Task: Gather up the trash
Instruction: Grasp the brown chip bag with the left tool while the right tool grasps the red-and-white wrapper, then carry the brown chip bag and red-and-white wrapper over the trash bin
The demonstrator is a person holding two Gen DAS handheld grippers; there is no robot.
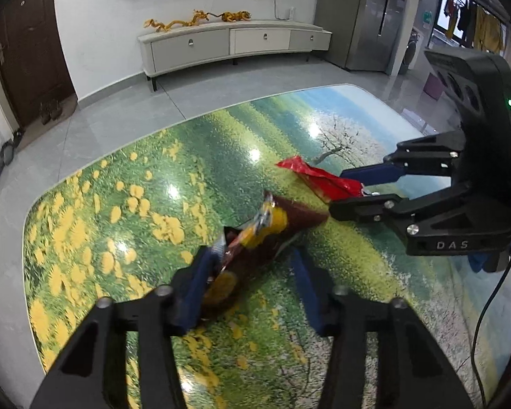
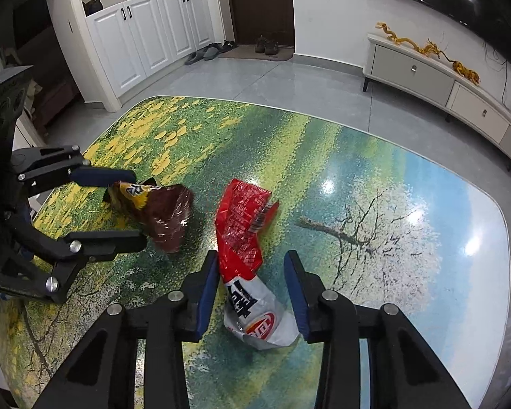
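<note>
A crumpled brown and yellow snack bag (image 1: pixel 255 231) lies on the glossy meadow-print table (image 1: pixel 102 204). My left gripper (image 1: pixel 250 255) is shut on its near end, blue pads against both sides. The right wrist view shows the same grip (image 2: pixel 139 208) on the brown bag (image 2: pixel 168 214). A red and white snack bag (image 2: pixel 242 218) lies to its right, and my right gripper (image 2: pixel 251 255) is shut on its white end. From the left wrist view the right gripper (image 1: pixel 337 191) pinches one end of the red bag (image 1: pixel 310 170). Both bags rest on the table.
The table (image 2: pixel 391 204) has rounded corners with grey tile floor around it. A low TV cabinet (image 1: pixel 221 46) stands at the far wall, a steel fridge (image 1: pixel 368 17) at the right. White cupboards (image 2: pixel 146 41) and shoes by a door (image 2: pixel 265 46) lie beyond.
</note>
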